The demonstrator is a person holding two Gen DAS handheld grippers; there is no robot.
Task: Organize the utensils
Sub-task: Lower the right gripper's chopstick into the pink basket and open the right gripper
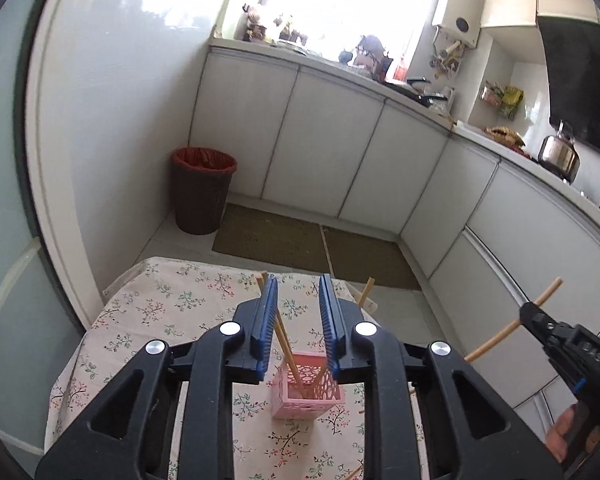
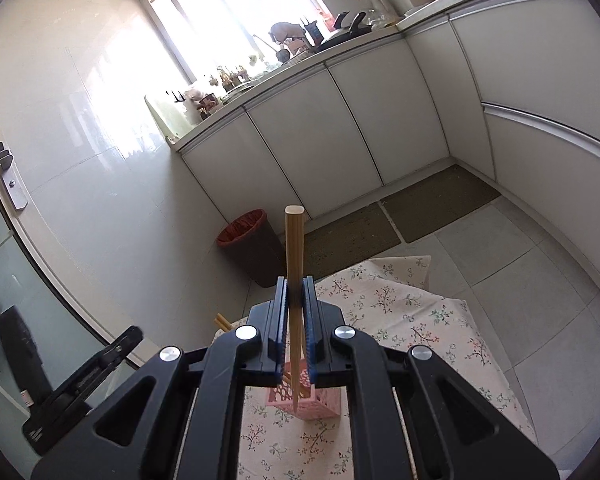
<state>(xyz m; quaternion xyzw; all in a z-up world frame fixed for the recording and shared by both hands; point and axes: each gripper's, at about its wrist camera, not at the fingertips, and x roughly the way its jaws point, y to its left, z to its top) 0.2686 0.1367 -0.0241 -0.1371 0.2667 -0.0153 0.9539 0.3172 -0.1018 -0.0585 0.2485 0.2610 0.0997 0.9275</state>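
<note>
A pink perforated holder [image 1: 308, 394] [image 2: 324, 404] stands on the floral tablecloth [image 1: 160, 308] [image 2: 420, 320]. Wooden chopsticks [image 1: 279, 338] lean out of it. My left gripper [image 1: 299, 284] hovers above the holder, open. One leaning chopstick lies along its left pad, and the right pad is clear of it. Another chopstick [image 1: 366, 291] sticks up past the right finger. My right gripper [image 2: 295, 280] [image 1: 531, 313] is off to the right and shut on a single chopstick [image 2: 294, 248] [image 1: 512, 326], held upright with its tip over the holder.
White cabinets [image 1: 332, 152] run along the back and right under a cluttered counter. A dark bin with a red liner [image 1: 203, 192] [image 2: 252, 244] stands on the floor past the table, beside brown mats [image 1: 272, 236]. Loose chopstick ends [image 1: 354, 474] lie on the cloth.
</note>
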